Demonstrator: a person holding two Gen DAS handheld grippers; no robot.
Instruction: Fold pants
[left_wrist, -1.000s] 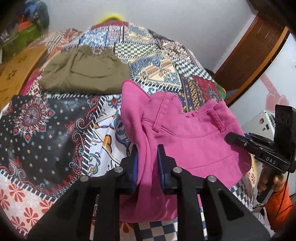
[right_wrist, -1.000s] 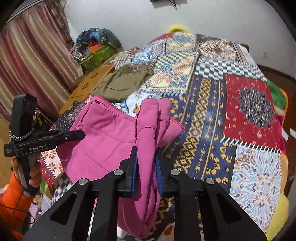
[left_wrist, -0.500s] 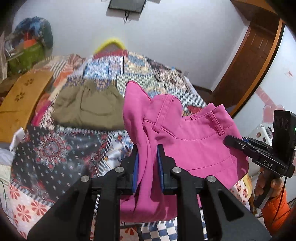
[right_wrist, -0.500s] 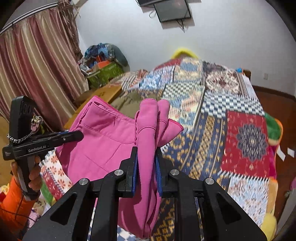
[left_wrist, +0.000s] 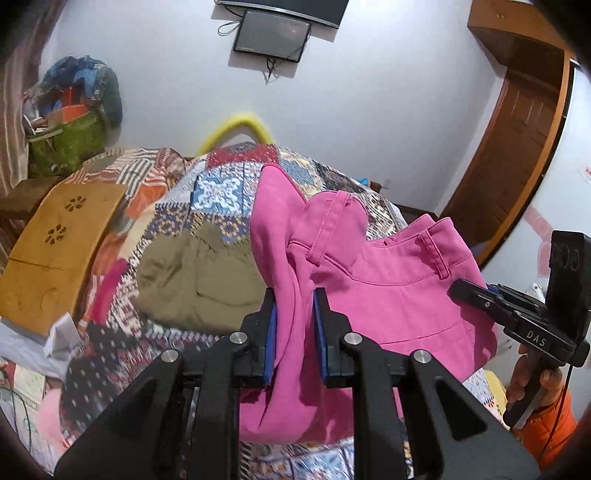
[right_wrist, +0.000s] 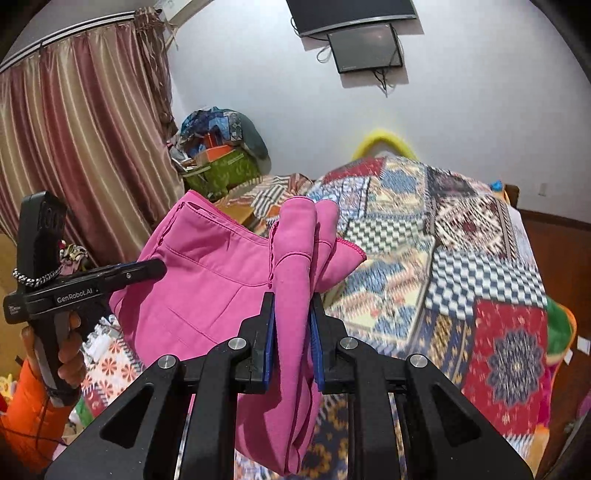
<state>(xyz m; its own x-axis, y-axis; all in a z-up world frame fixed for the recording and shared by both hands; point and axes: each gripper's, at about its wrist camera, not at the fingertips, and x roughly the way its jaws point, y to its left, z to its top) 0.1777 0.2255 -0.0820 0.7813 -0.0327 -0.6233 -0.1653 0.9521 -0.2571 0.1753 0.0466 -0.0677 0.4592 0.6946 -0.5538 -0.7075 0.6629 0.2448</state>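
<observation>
Left wrist view: your left tongs (left_wrist: 294, 314) pinch a bunched edge of the pink pants (left_wrist: 388, 295), hanging above the bed (left_wrist: 221, 192); keep the waistband taut. Right wrist view: your right tongs (right_wrist: 291, 317) clamp the other edge (right_wrist: 207, 280); lower both evenly onto the bed (right_wrist: 480, 258).

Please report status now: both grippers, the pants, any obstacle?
Left hand-held gripper and right hand-held gripper both shut on pink pants. Pants held above patchwork bed. Olive garment lies on bed beyond them.
</observation>
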